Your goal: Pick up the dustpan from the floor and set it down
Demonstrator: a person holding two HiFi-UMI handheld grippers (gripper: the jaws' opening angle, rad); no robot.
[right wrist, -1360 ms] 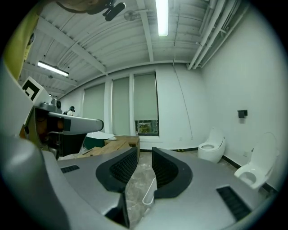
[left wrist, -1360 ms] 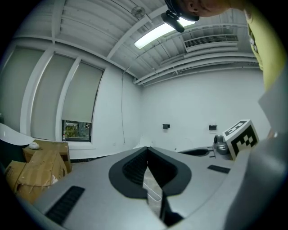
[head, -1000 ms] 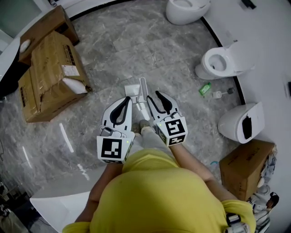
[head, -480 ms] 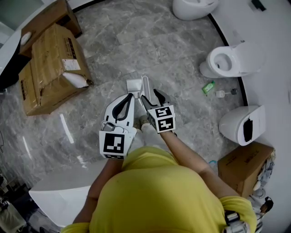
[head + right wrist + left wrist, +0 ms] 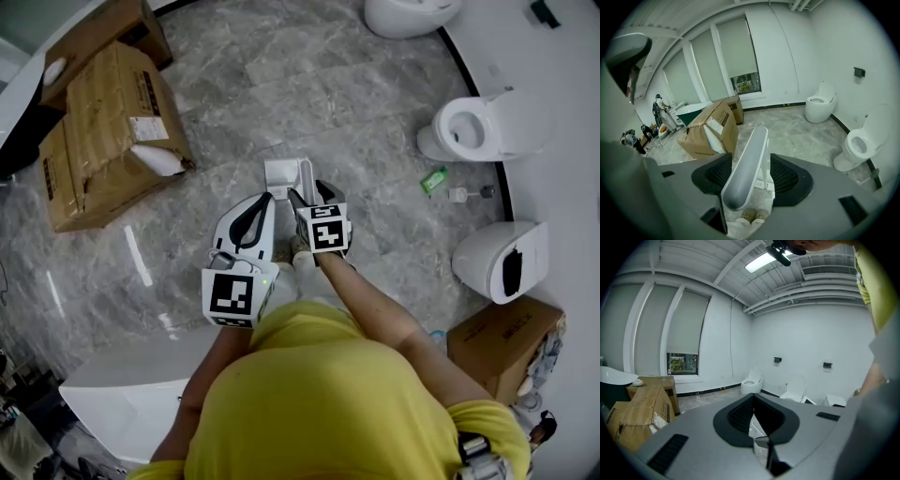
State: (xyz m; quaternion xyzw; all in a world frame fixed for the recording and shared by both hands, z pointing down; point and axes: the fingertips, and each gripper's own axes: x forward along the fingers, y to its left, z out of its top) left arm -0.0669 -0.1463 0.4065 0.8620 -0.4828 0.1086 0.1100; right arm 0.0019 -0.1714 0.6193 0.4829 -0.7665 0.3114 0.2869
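The white dustpan [image 5: 278, 174] stands on the grey marble floor in front of the person's feet, its long handle [image 5: 303, 176] rising toward me. My right gripper [image 5: 307, 192] points steeply down and straddles the handle's upper end. In the right gripper view the handle [image 5: 749, 161] lies between the black pads [image 5: 785, 177] with a gap on the right; the jaws are opening and do not press on it. My left gripper [image 5: 266, 200] hovers just left of the handle, jaws shut and empty. A sliver of the dustpan [image 5: 756, 431] shows behind the left gripper [image 5: 753, 402].
Torn cardboard boxes [image 5: 103, 131] lie at the far left. Toilets [image 5: 469, 127] line the right wall, with another [image 5: 408, 14] at the top. A small green bottle [image 5: 431, 180] lies near them. A brown box [image 5: 502, 342] sits lower right, a white bathtub [image 5: 122, 403] lower left.
My right gripper has dropped and tipped downward, sliding left until its widened jaws stand around the dustpan handle. The left gripper has sunk slightly.
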